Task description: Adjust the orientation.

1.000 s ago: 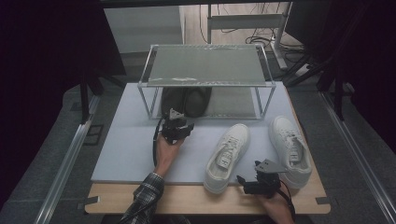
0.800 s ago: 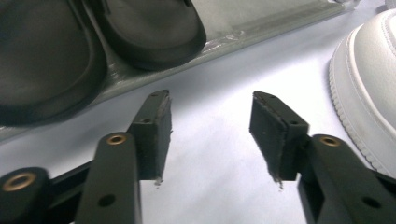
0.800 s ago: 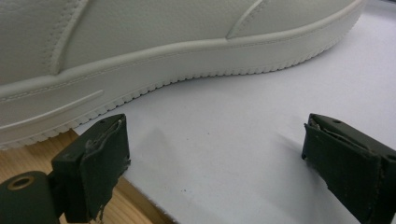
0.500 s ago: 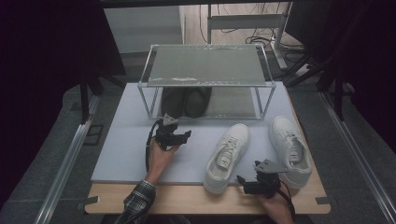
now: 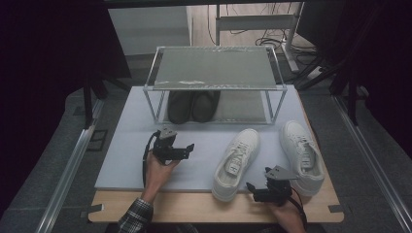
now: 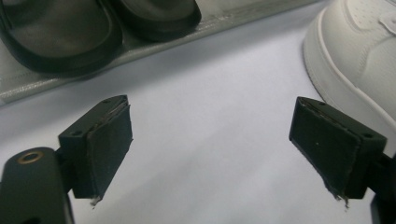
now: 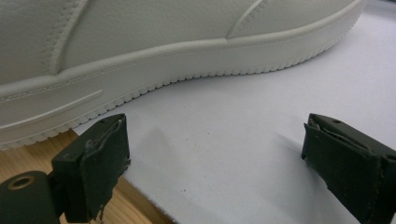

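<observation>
The left gripper has drawn back from the pair of dark shoes under the wire shelf rack, jaws just opened wide and empty, so that pair seems placed; the right gripper waits wide and empty beside the white leather sneakers on the counter.

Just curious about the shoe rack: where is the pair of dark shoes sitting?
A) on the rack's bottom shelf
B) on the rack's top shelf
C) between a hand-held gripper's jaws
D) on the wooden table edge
A: the pair of dark shoes sits under the metal-framed rack's top shelf, on the lower level.
</observation>
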The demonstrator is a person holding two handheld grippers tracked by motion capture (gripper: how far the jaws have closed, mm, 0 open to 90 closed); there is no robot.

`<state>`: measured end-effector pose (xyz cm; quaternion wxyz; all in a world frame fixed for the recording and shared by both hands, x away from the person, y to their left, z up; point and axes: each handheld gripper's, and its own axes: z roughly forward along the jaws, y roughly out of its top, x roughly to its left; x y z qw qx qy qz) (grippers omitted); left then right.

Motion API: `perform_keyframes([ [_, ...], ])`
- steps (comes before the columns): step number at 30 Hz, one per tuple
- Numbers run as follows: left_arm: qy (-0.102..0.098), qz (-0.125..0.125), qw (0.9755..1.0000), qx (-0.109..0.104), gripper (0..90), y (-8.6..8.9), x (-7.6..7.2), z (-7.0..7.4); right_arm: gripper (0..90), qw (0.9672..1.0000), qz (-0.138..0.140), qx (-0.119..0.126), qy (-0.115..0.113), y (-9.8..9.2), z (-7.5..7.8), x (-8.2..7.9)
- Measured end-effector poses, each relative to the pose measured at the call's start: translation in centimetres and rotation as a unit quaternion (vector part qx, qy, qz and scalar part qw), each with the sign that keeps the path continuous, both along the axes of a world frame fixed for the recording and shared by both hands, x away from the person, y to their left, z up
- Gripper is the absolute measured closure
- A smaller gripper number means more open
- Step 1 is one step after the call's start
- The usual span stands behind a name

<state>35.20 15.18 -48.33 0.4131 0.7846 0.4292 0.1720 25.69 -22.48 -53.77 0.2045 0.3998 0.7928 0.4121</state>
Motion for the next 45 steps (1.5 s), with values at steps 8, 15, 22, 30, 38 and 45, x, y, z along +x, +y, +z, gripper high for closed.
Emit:
perform_keyframes([
  [8, 0.002, -0.002, 1.0, 0.006, 11.7, 1.0, -1.8, -0.3, 8.0, 1.0, 0.001, 0.001, 0.0, 0.0, 0.0, 0.0],
  [15, -0.002, 0.004, 0.9999, 0.013, 11.5, 2.0, -3.5, -0.9, 8.1, 1.0, 0.0, 0.001, 0.0, 0.0, 0.0, 0.0],
  [22, -0.003, 0.009, 0.9995, 0.029, 11.4, 3.0, -5.2, -1.9, 8.1, 1.0, 0.0, 0.001, 0.0, 0.0, 0.0, 0.0],
  [30, -0.003, 0.02, 0.9992, 0.033, 11.2, 4.3, -7.1, -3.4, 8.1, 1.0, 0.0, 0.001, 0.0, 0.0, 0.0, 0.0],
  [38, -0.002, 0.035, 0.9984, 0.044, 11.1, 5.1, -8.1, -4.9, 8.1, 1.0, 0.0, 0.0, 0.0, 0.0, 0.0, 0.0],
  [45, -0.007, 0.041, 0.9986, 0.034, 11.2, 5.6, -8.2, -5.5, 8.0, 1.0, 0.0, 0.0, 0.0, 0.0, 0.0, 0.0],
])
